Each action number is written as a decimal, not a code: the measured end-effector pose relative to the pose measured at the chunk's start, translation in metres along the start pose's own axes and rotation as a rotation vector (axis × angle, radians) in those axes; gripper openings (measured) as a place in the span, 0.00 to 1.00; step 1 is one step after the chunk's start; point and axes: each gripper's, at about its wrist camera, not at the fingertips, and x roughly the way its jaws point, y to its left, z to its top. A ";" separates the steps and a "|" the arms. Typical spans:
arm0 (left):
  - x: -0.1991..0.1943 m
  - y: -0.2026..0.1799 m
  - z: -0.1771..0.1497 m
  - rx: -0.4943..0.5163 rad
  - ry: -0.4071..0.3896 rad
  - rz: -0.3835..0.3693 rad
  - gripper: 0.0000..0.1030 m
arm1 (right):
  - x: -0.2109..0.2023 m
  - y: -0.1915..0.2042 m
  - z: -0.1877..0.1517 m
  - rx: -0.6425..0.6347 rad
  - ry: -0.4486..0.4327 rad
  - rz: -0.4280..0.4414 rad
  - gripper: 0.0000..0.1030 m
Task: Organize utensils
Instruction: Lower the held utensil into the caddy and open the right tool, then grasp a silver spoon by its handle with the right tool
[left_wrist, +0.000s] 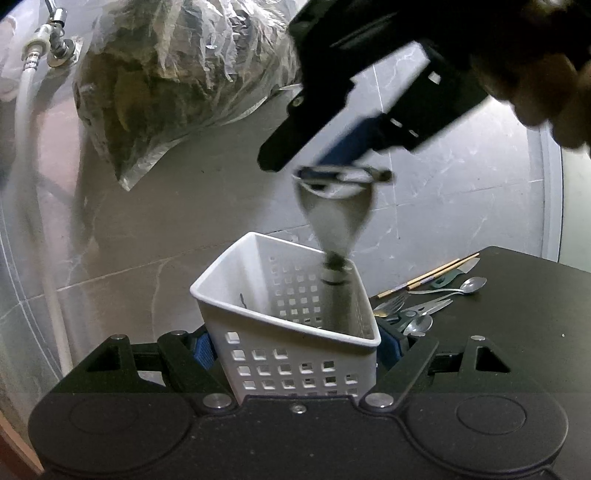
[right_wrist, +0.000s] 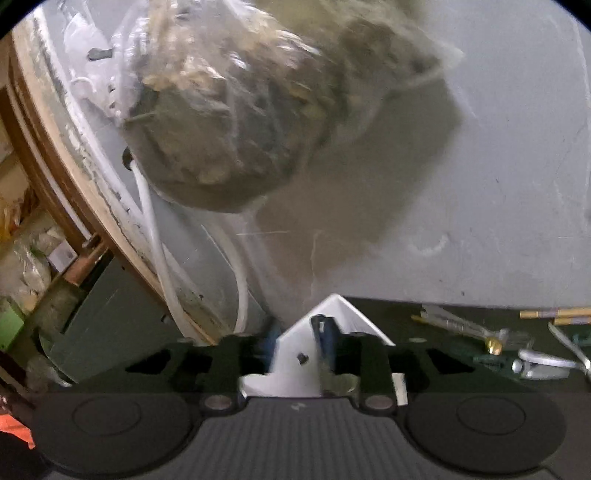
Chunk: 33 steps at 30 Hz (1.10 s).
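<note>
The left tongs (left_wrist: 295, 349) clamp the white perforated plastic basket (left_wrist: 284, 332) by its sides at the edge of the black tabletop (left_wrist: 517, 314). Above it the right tongs (left_wrist: 317, 155) stand parted, and a blurred metal utensil (left_wrist: 332, 221) hangs just under them, its lower end inside the basket. Spoons, forks and chopsticks (left_wrist: 428, 299) lie loose beside the basket.

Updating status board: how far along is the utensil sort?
Done: one blurred utensil sits partly in the basket, under the right gripper. In hand: left gripper clamps the basket. Left: spoons, forks, chopsticks on the table.
</note>
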 end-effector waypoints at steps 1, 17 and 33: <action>-0.001 -0.001 0.000 0.005 -0.001 -0.001 0.80 | -0.007 -0.007 -0.003 0.019 -0.027 0.009 0.59; 0.003 -0.015 0.009 -0.021 0.048 0.102 0.80 | -0.052 -0.188 -0.068 0.291 -0.263 -0.434 0.98; 0.016 -0.044 0.024 -0.028 0.103 0.236 0.80 | -0.017 -0.286 -0.102 0.483 -0.327 -0.527 0.81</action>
